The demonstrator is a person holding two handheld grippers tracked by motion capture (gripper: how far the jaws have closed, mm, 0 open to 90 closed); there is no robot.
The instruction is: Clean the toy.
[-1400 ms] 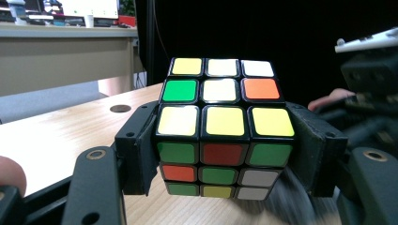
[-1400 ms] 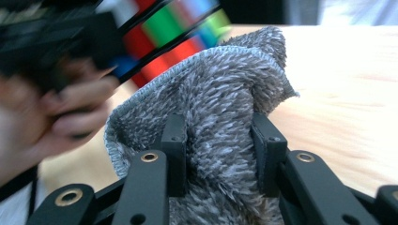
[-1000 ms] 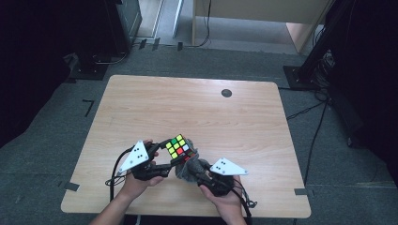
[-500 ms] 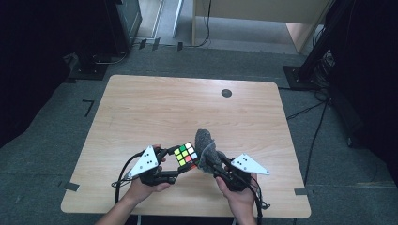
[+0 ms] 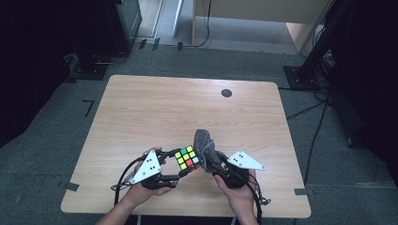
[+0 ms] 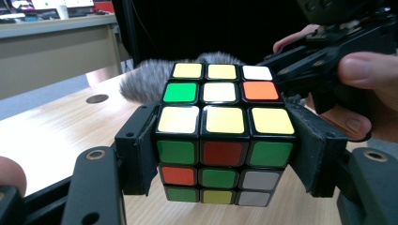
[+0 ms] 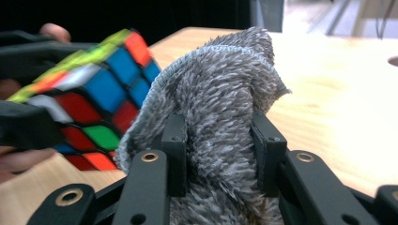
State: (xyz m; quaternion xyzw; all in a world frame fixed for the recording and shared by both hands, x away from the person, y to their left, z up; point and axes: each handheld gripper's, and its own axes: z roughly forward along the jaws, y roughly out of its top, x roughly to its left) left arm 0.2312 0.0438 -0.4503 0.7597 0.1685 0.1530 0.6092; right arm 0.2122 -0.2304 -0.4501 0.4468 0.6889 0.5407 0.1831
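Near the front edge of the wooden surface [image 5: 141, 108], the person holds a puzzle cube [image 5: 187, 158] up off the wood in the left gripper [image 5: 174, 169], whose fingers [image 6: 136, 145] are clamped against two opposite sides of it, one pad on each flank. Just beside it, the right gripper [image 5: 212, 161] pinches a bunched grey cloth [image 5: 205, 142]; its fingers [image 7: 174, 154] are drawn in narrow with the fluffy pile squeezed between them and the loose top flopping over toward the cube. The two things look to be touching or very nearly so, cloth against the cube's far side. To my eye this is a wiping job. The cube is hard, light plastic with glossy stickered faces, so it will not give under pressure, but it could slip or twist if gripped near a corner, and its layers can turn; holding it square across the flat middle of two sides, as here, seems the safest place. The cloth is soft, limp and light; it needs to be bunched and held low, leaving a pad of free fabric to rub with.
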